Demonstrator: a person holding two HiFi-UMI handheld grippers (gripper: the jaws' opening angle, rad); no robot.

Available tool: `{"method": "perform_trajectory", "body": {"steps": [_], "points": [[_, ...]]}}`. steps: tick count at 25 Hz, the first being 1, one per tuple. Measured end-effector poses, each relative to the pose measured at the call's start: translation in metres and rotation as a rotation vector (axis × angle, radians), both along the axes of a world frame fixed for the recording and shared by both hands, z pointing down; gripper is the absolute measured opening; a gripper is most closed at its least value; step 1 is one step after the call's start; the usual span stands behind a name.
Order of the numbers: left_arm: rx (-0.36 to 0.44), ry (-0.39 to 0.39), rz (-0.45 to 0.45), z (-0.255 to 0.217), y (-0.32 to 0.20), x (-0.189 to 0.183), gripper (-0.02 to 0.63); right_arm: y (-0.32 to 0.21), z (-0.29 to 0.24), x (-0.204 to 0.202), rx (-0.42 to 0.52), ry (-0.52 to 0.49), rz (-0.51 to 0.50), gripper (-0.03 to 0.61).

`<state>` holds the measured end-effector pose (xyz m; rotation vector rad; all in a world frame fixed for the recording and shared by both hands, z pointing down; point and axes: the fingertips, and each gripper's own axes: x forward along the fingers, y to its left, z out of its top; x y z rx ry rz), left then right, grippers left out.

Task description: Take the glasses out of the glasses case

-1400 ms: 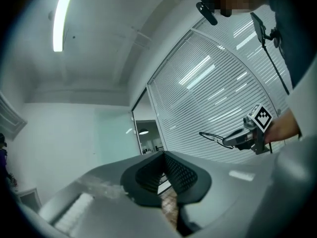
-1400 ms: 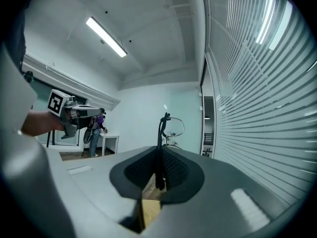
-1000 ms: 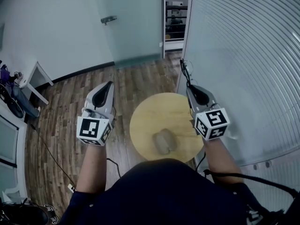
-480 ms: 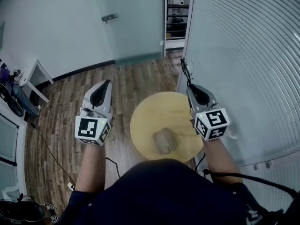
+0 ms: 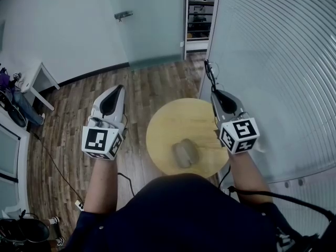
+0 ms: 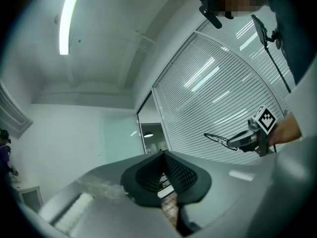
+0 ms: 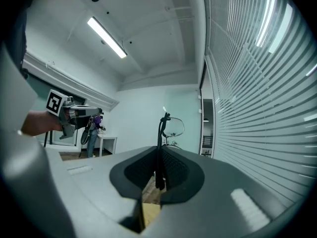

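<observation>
Table (image 5: 173, 121): light wood, smooth, matt. Case (image 5: 185, 155): grey, matt, soft look; cloth or felt, can't tell which. Glasses (image 7: 160, 133): thin dark frame, slight gloss, clear lens. Left gripper (image 6: 163, 155) and right gripper (image 7: 159, 155): smooth grey plastic shells, faint sheen. Fingers (image 7: 177, 170): black matt pads, ribbed texture. Cube (image 5: 100, 140): white with matt black print. Floor (image 5: 68, 119): brown wood planks, streaky grain. Wall (image 5: 273, 62): frosted glass, fine ribbing.

A round wooden table (image 5: 176, 121) is standing on a plank floor (image 5: 79, 114), just beside a ribbed wall (image 5: 283, 62). A small white table (image 5: 35, 80) is sitting by the far wall, and a black cable (image 5: 51, 163) is trailing across the floor.
</observation>
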<state>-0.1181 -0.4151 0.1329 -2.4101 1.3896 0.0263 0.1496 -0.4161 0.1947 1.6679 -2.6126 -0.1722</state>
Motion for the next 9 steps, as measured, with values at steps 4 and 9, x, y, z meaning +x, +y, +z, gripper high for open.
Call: {"method": "perform_trajectory", "body": {"steps": [4,9], "points": [[0.000,0.006,0.005,-0.0006,0.0004,-0.0016,0.006,-0.0004,-0.0020,-0.0023,0.007,0.000,-0.002,0.032],[0.010,0.011,0.014,-0.0042,0.0022,-0.0052,0.006,0.0002,-0.0049,-0.0100,0.011,0.007,-0.005,0.032]]}}
